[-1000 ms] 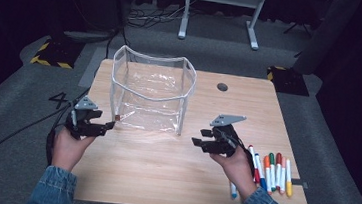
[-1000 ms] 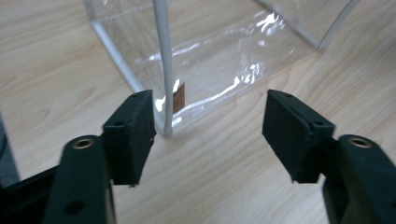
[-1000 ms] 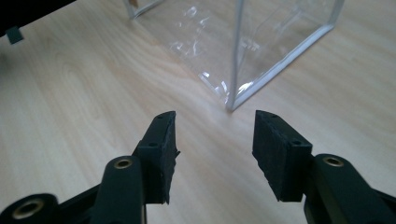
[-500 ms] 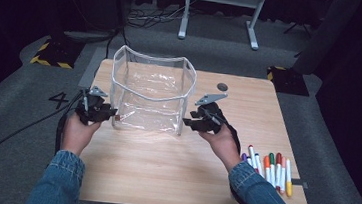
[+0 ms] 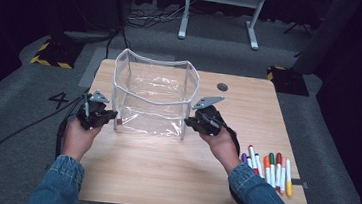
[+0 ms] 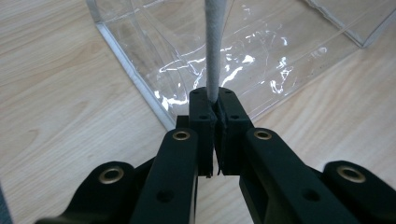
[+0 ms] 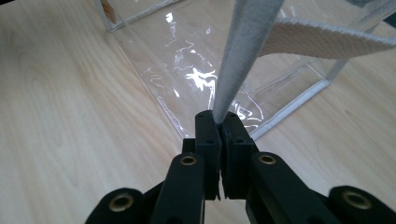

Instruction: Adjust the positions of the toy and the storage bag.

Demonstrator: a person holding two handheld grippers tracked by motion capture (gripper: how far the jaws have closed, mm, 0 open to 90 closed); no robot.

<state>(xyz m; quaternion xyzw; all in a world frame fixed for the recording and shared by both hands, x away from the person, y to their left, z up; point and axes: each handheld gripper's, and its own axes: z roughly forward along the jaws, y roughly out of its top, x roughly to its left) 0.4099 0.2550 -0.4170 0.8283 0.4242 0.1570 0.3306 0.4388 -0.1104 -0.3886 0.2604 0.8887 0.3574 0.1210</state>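
Note:
A clear plastic bag (image 5: 151,99) with white fabric trim stands open on the wooden table (image 5: 161,180). My left gripper (image 5: 112,117) is at its near left corner and my right gripper (image 5: 188,123) at its near right corner. Both pairs of jaws have just been closing. In the left gripper view the left gripper (image 6: 215,100) is shut on the white corner trim (image 6: 214,46). In the right gripper view the right gripper (image 7: 219,122) pinches the other corner's trim (image 7: 243,42), which rises upright from between its pads.
Several coloured markers (image 5: 268,168) lie in a row at the table's right front, beside my right forearm. A dark round hole (image 5: 222,87) sits in the tabletop behind the bag. Bare wood lies in front of the bag.
Both hands moved away from the front edge toward the bag's near corners. The jaws, open a second ago, now pinch the white trim at each corner.

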